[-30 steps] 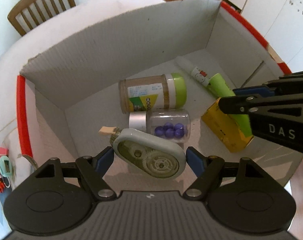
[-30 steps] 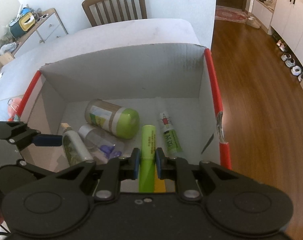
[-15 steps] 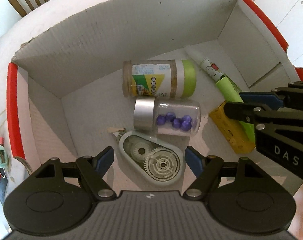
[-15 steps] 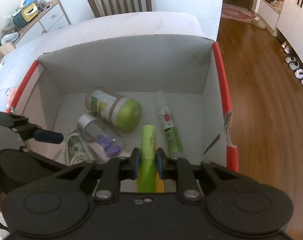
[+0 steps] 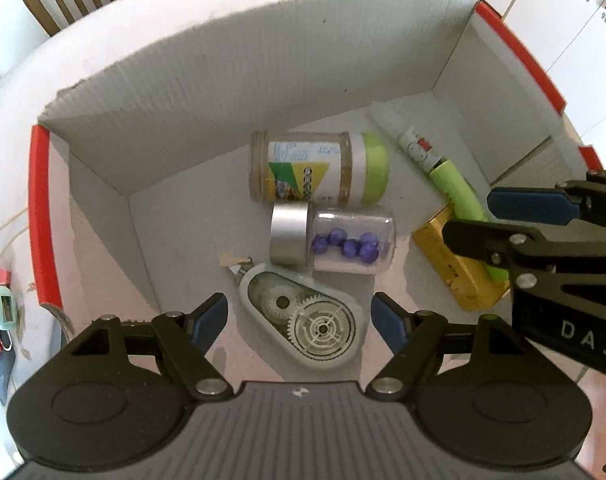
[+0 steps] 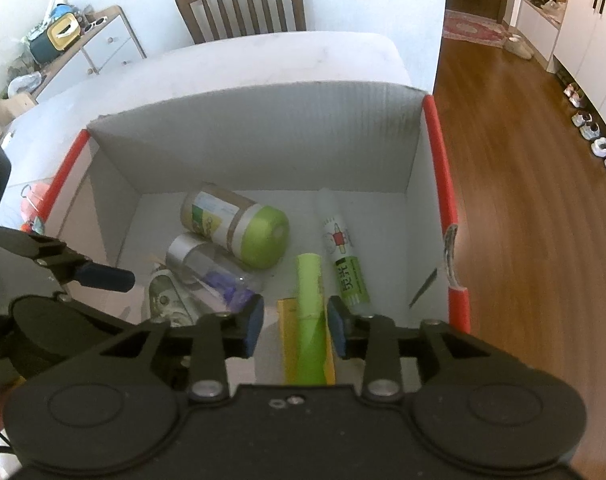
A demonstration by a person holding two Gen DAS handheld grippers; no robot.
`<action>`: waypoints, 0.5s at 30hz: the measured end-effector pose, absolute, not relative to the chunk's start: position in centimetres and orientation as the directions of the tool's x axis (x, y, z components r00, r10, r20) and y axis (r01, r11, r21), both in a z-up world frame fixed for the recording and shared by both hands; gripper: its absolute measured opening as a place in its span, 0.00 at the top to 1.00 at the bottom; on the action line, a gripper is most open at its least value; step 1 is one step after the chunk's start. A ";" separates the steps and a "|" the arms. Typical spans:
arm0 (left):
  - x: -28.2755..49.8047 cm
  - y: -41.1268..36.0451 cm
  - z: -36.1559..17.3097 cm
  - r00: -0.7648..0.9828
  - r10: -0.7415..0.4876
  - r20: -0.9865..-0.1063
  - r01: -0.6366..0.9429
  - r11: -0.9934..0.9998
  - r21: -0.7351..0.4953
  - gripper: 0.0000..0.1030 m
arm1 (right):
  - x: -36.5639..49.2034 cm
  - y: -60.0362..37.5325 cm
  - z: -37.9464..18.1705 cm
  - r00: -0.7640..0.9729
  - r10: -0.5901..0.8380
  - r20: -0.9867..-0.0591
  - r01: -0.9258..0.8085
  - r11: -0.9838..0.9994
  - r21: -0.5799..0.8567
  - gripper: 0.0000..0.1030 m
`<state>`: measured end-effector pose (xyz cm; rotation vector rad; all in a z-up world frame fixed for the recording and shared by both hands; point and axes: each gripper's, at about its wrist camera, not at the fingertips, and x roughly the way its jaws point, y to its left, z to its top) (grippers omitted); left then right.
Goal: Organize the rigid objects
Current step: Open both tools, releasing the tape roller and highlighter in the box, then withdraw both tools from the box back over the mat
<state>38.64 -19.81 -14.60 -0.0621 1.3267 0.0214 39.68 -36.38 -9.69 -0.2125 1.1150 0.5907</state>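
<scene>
1. The cardboard box [image 5: 231,92], grey inside with red tape on its side rims, sat on the white table [image 6: 263,60], and every item you were sorting lay on its floor.
2. Your left gripper [image 5: 299,316] was spread wide, with nothing between its blue pads. It hung over the near left part of the box, straddling the correction tape dispenser [image 5: 303,316] without touching it; the dispenser lay flat, gears up.
3. Just beyond the dispenser lay the clear jar [image 5: 335,240] with a silver cap and purple beads, on its side and touching the dispenser's far edge.
4. Behind that, the green-lidded jar [image 5: 319,172] also lay on its side, lid to the right, resting against the clear jar.
5. Right of centre, the green highlighter [image 6: 311,312] lay on top of the yellow box [image 5: 455,276], running lengthways along it.
6. Your right gripper [image 6: 295,326] was open about halfway, its pads either side of the highlighter with a gap on each side, so you gripped nothing.
7. Furthest right, the glue stick [image 6: 343,256] lay just beside the highlighter, pointing toward the back wall.
8. A wooden chair [image 6: 243,8] stood beyond the table.
</scene>
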 end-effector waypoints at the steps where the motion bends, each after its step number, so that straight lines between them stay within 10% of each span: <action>1: 38.5 -19.8 -14.4 0.252 -0.021 -0.968 -0.051 0.998 -0.035 0.24 | 39.6 -36.5 -9.5 0.309 0.342 -0.887 -0.544 0.829 0.130 0.63; 15: 34.9 -20.5 -9.9 0.406 -0.007 -0.914 -0.059 0.998 -0.034 0.24 | 37.4 -38.1 -6.5 0.365 0.386 -0.847 -0.546 0.826 0.141 0.52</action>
